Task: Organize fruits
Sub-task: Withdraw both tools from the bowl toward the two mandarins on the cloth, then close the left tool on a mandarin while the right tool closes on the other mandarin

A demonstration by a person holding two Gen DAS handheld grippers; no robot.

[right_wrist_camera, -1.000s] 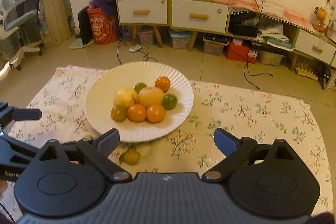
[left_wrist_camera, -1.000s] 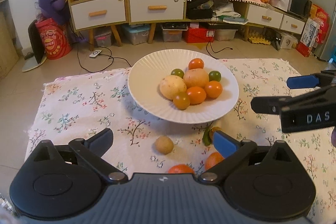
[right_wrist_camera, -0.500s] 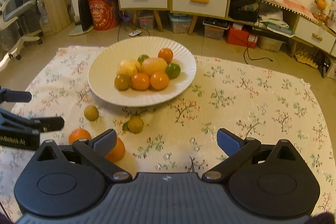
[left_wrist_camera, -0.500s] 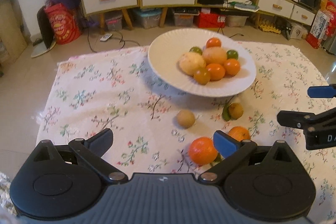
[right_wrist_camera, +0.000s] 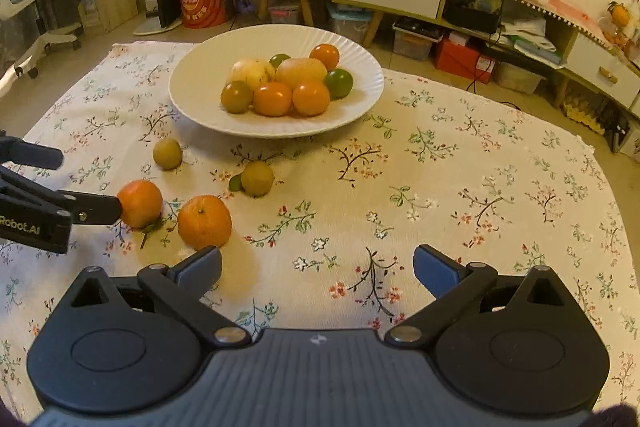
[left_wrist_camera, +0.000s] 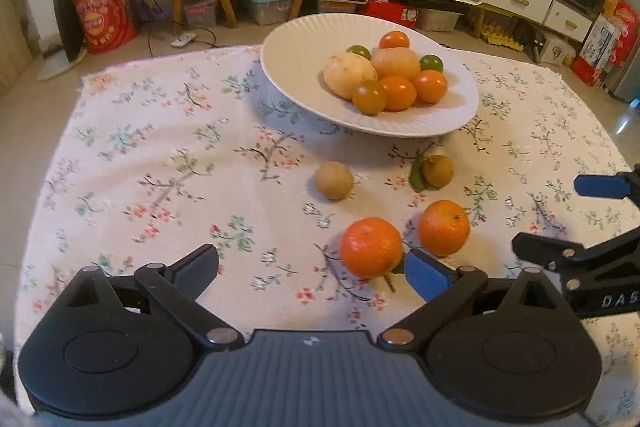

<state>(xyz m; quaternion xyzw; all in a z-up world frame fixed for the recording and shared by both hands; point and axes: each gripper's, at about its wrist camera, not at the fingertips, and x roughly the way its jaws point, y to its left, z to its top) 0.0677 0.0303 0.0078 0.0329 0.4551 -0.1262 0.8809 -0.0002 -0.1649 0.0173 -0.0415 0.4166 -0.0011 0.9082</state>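
Fruits mostly piled on white plate (right_wrist_camera: pixel 200 115); near plate's front rim, loose on cloth: two oranges (right_wrist_camera: pixel 204 221), two small brownish ones (right_wrist_camera: pixel 257 178). Left gripper (left_wrist_camera: pixel 312 269), right gripper (right_wrist_camera: pixel 318 269): both wide open, empty. Better centre each orange before squeezing, gently.

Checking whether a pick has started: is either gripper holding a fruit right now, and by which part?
Nothing is held. The left gripper and the right gripper both stand open and empty above the tablecloth; the two oranges lie untouched.
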